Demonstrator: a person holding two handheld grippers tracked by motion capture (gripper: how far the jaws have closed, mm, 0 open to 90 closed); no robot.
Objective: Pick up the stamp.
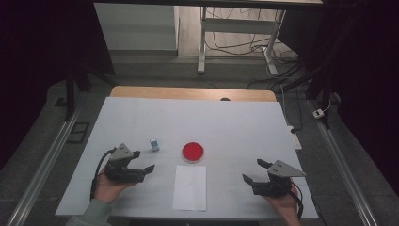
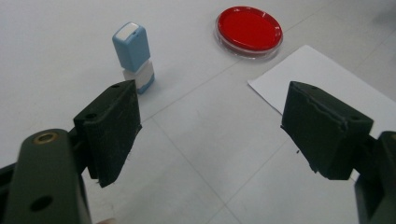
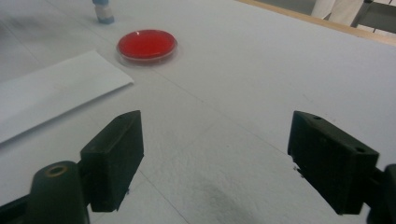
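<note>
A small blue and white stamp (image 1: 154, 144) (image 2: 134, 57) stands upright on the white table (image 1: 235, 127), left of a round red ink pad (image 1: 193, 152) (image 2: 249, 29) (image 3: 146, 44). A white sheet of paper (image 1: 189, 187) (image 2: 327, 88) (image 3: 51, 91) lies just in front of the pad. My left gripper (image 1: 144, 163) (image 2: 210, 135) is open near the table's front left, its jaws wide apart and empty, aimed between stamp and paper. My right gripper (image 1: 256, 172) (image 3: 217, 158) is open at the front right, nothing between its jaws, pointing toward the pad. The stamp's base (image 3: 103, 13) is cut off at the top of the right gripper view.
A wooden table edge (image 1: 193, 93) runs along the back. Beyond it stand a white desk frame (image 1: 235, 28) and loose cables (image 1: 287, 70) on the floor. A power strip (image 1: 295, 136) lies by the table's right edge. Metal rails (image 1: 47, 160) flank both sides.
</note>
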